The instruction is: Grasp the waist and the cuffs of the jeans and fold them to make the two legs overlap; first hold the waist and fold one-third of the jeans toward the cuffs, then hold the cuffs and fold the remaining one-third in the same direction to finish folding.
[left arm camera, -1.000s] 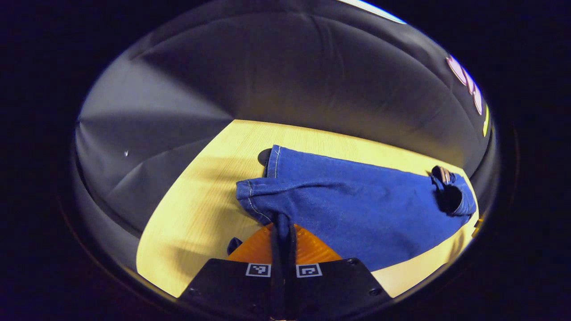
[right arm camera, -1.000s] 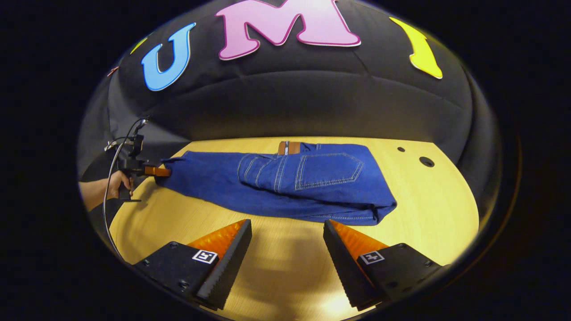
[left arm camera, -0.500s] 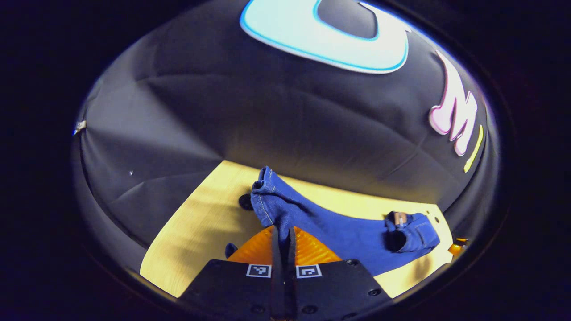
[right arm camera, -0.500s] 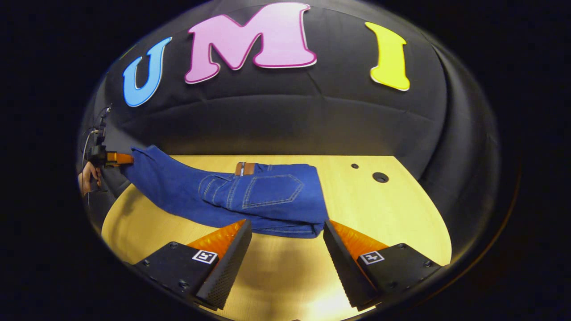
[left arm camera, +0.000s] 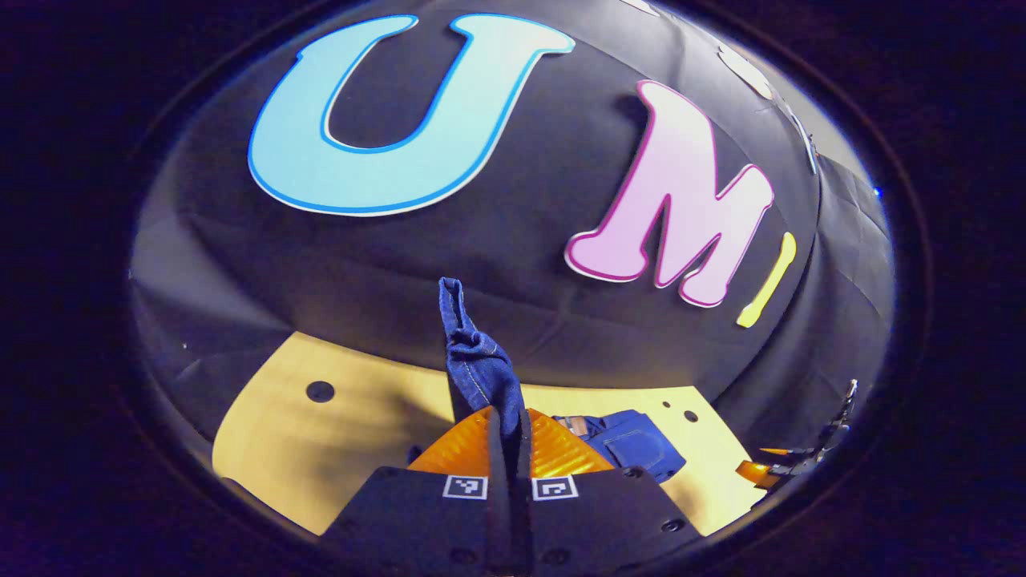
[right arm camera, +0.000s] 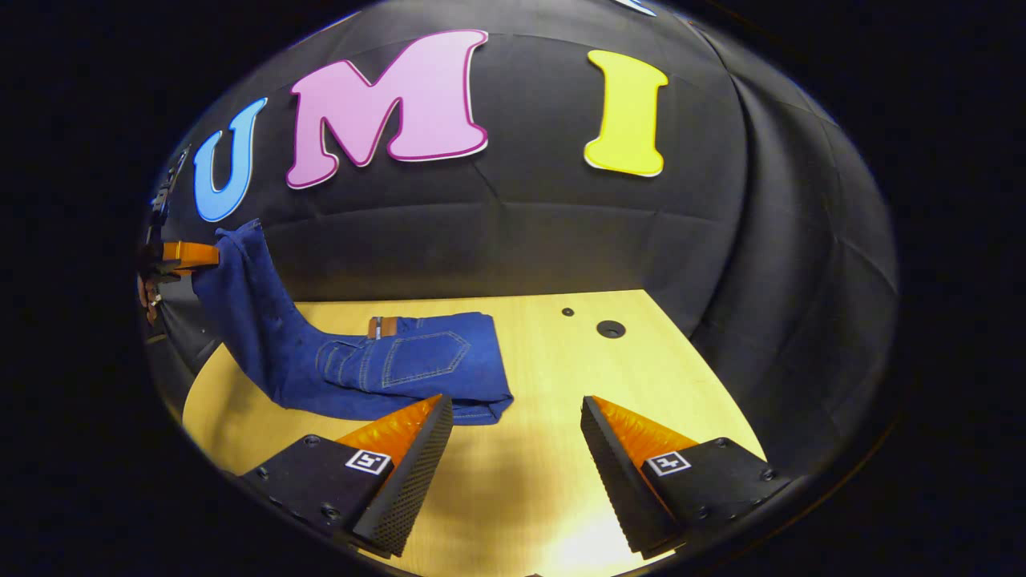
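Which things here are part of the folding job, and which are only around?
Part of the job:
jeans
left gripper, shut on the cuffs
right gripper, jaws open

Only around:
table
holes in the table

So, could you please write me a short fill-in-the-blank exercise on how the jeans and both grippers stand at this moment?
1. The left gripper is shut on the ____ end of the jeans.
2. The right gripper holds ____.
3. The waist part lies folded on the ____.
4. The gripped end is raised ____ the waist part.

Missing words: cuff; nothing; table; above
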The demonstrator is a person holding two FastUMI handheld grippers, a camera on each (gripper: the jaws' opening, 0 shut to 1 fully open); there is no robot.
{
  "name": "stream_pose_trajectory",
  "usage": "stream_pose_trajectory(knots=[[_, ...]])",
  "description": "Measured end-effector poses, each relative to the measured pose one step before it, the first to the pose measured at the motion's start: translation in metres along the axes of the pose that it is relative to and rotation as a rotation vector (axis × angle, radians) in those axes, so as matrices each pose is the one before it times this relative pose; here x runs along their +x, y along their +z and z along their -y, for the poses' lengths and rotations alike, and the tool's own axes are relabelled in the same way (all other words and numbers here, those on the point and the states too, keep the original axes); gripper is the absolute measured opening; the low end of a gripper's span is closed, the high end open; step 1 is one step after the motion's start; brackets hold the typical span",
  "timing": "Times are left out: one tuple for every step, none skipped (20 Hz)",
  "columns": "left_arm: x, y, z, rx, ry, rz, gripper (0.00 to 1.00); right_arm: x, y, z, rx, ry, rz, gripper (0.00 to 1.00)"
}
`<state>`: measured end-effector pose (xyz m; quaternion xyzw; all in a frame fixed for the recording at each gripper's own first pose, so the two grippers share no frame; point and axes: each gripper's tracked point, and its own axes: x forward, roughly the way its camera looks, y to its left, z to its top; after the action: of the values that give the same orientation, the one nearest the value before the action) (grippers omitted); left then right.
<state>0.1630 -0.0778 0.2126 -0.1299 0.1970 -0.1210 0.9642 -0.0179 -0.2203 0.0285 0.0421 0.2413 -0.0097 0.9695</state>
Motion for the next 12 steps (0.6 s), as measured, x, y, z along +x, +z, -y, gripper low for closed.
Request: stream_pose_trajectory(knots=[[0.00752,0.00046,0.02215,-0.00294,-0.02111,-0.00461,0.06,-0.00290,0.00020,0.00835,0.00694,-0.01325,0.00222,0.99],[0.00146,-0.00330,0.02052,0.01228,-0.02387,-0.00189,0.06,-0.00204,0.00045,0.00723,0.00779,-0.01311,0.00177,0.99],[0.00748,-0.00233,0.02076,0.02110,-0.02375,-0.01046,0.06,-0.00248,-0.00048,0.00781,0.01109,-0.00878,0.00116,0.99],[0.00840,-0.00214,0.01873,0.02253,-0.01876,-0.00484,0.06,-0.00166,0.00029,0.00596,0.01296,-0.00592,0.00005,0.99],[0.01024,-0.00236,0.02147,0.01360,-0.02940,-0.01230,0.06,-0.00328,-0.00010,0.00720,0.01110,-0.00884,0.00048,0.99],[0.01060,-0.00360,0.02263,0.01048,-0.03435,-0.01076,0.06,-0.00266,-0.00058,0.00744,0.01107,-0.01007,0.00169,0.99],[0.01284,-0.00493,0.02063,0.00874,-0.03619,-0.01767,0.06,-0.00201,-0.00103,0.00887,0.01064,-0.01177,-0.00037,0.99],[0.01381,-0.00800,0.02056,0.00913,-0.02889,-0.01320,0.06,-0.00216,-0.00085,0.00819,0.01050,-0.01129,-0.00035,0.99],[0.01507,-0.01005,0.01594,0.00224,-0.03178,-0.02046,0.06,-0.00275,-0.00017,0.00812,0.01013,-0.01367,0.00027,0.99],[0.01852,-0.01004,0.01660,-0.00444,-0.02559,-0.01860,0.06,-0.00205,-0.00064,0.00767,0.01104,-0.01082,-0.00085,0.99],[0.01775,-0.00928,0.01335,-0.00457,-0.02227,-0.01992,0.06,-0.00117,-0.00271,0.00866,0.01223,-0.01302,-0.00269,0.99],[0.01692,-0.01245,0.01057,0.00074,-0.01255,-0.02061,0.06,-0.00119,-0.00022,0.00740,0.01421,-0.00799,-0.00458,0.99]])
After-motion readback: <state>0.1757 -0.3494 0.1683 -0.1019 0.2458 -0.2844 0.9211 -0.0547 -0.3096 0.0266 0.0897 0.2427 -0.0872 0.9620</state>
